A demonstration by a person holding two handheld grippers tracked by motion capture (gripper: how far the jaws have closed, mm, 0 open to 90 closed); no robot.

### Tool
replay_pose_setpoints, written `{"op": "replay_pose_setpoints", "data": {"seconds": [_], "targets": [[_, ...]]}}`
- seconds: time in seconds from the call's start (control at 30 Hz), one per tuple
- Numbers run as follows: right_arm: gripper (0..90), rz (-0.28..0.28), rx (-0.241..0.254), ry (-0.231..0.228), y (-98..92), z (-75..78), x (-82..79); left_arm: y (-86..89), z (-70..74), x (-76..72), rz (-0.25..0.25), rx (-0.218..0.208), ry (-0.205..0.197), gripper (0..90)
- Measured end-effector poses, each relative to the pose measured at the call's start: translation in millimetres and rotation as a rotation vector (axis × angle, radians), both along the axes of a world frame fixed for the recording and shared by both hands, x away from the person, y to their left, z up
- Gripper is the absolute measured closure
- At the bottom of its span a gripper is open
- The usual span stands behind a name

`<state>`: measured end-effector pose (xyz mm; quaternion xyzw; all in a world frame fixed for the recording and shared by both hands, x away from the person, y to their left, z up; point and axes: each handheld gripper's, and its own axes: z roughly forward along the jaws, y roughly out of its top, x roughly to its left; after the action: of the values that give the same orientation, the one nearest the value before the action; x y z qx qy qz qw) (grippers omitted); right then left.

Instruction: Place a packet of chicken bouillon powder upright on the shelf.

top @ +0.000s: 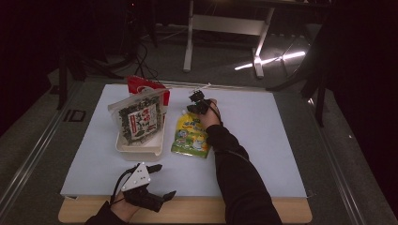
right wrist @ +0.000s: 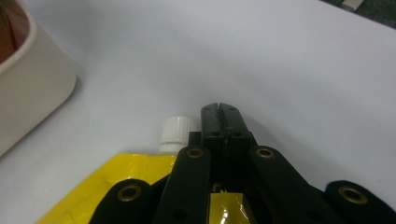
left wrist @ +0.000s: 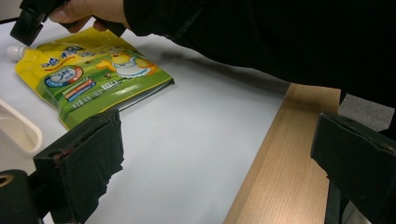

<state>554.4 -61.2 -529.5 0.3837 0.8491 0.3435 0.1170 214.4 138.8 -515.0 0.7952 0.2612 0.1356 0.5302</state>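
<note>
A yellow-green spouted drink pouch point(top: 190, 136) lies flat on the white sheet, its white cap point(right wrist: 176, 133) pointing away from me. My right gripper point(top: 197, 104) hovers over the spout end of the pouch. In the right gripper view its jaws point(right wrist: 219, 109) are pressed together just right of the cap, with nothing visible between the tips. My left gripper point(top: 166, 179) rests at the table's front edge, jaws wide apart and empty. In the left gripper view point(left wrist: 219, 140) the pouch point(left wrist: 93, 74) lies beyond them, under the right hand.
A white tray point(top: 141, 150) stands left of the pouch, with a seaweed packet point(top: 140, 119) leaning in it and a red packet point(top: 145, 86) behind. The white sheet point(top: 263, 140) covers most of the wooden table point(top: 197, 211). The right forearm crosses the sheet.
</note>
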Motion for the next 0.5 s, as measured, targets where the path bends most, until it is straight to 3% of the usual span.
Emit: {"op": "replay_pose_setpoints", "data": {"seconds": [0.13,0.5], "targets": [[89.8,-0.012,-0.008,0.025,-0.3,-4.8,2.6,-0.8,0.1,-1.0,-0.003,0.007,-0.007,3.4],[89.9,0.044,-0.013,0.040,6.4,-7.3,-8.1,-0.3,-1.8,0.9,-0.004,0.007,0.007,3.4]]}}
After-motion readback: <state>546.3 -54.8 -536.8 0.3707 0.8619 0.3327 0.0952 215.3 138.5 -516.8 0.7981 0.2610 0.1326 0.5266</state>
